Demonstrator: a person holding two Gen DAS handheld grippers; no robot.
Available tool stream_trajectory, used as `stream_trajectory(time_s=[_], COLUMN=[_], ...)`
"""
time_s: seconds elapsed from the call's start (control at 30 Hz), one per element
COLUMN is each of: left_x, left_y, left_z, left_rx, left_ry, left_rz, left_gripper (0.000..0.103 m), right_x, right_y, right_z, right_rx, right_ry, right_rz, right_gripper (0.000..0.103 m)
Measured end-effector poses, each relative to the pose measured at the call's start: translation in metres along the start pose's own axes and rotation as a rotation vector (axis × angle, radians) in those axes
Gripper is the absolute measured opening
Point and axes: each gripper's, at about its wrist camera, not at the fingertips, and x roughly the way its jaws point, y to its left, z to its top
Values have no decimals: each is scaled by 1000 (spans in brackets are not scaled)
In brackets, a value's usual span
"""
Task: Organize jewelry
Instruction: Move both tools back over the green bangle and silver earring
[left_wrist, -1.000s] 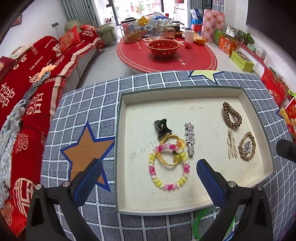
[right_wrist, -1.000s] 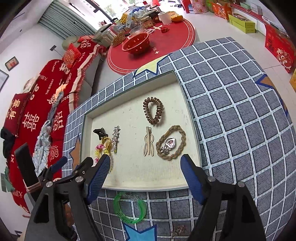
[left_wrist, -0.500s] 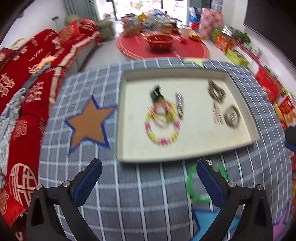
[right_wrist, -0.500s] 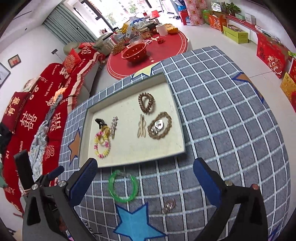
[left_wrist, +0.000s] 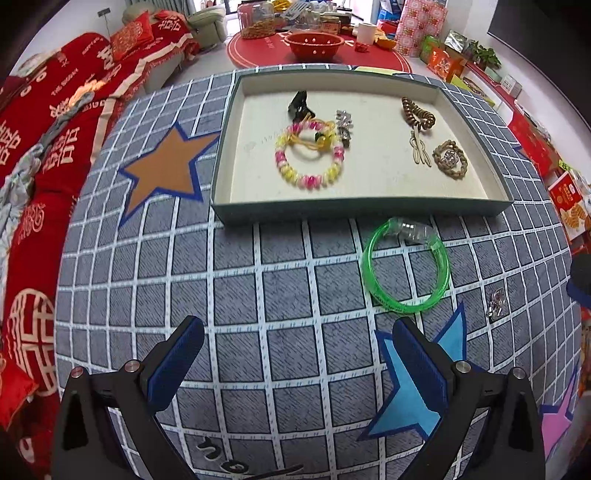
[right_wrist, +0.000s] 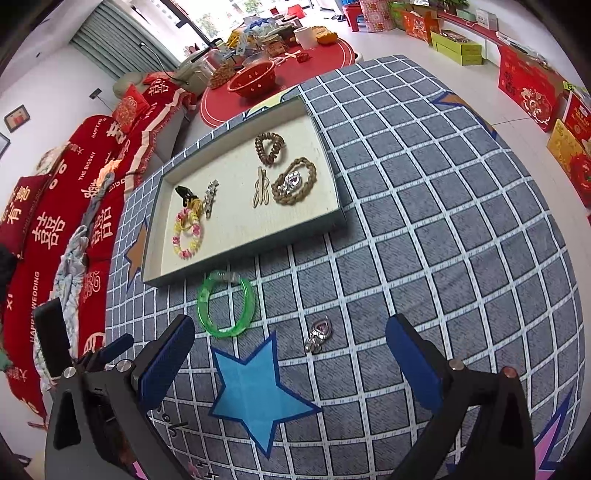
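Observation:
A shallow tray (left_wrist: 362, 211) (right_wrist: 243, 247) lies on the grey checked mat. It holds a pink-and-yellow bead bracelet (left_wrist: 309, 155) (right_wrist: 187, 232), a black claw clip (left_wrist: 300, 104), a silver star clip (left_wrist: 344, 127), a brown coil hair tie (left_wrist: 417, 113) (right_wrist: 269, 147), a beige clip (left_wrist: 419, 146) and a braided brown bracelet (left_wrist: 450, 159) (right_wrist: 295, 181). A green bangle (left_wrist: 406, 269) (right_wrist: 225, 306) and a small silver pendant (left_wrist: 496, 306) (right_wrist: 319, 334) lie on the mat in front of the tray. My left gripper (left_wrist: 297, 363) and right gripper (right_wrist: 290, 360) are open and empty, above the mat.
A red sofa (left_wrist: 48, 122) runs along the left. A round red rug with a red bowl (left_wrist: 314, 44) and clutter lies beyond the mat. Red gift boxes (right_wrist: 532, 85) stand at the right. The left gripper's body shows in the right wrist view (right_wrist: 59, 339).
Both grippers have pulled back from the tray toward the mat's near side. The green bangle and the pendant have come into view. Nothing was picked up.

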Motion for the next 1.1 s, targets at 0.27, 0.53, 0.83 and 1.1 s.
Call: stream_trajectory(time_s=[0.27, 0.53, 0.83, 1.1], left_x=[8, 16, 28, 37], left_y=[-3, -3, 6, 16], left_z=[-7, -14, -15, 5], left_rx=[-11, -10, -60, -110], left_ry=[38, 58, 80, 71], left_rz=[-16, 9, -29, -99], left_gripper=[103, 103, 103, 103], right_x=[11, 22, 32, 43], right_y=[-8, -24, -25, -15], right_z=[-18, -36, -47, -43], right_rx=[-13, -13, -40, -81], right_ry=[70, 145, 181, 175], right_rz=[-70, -126, -167, -210], right_gripper=[103, 103, 103, 103])
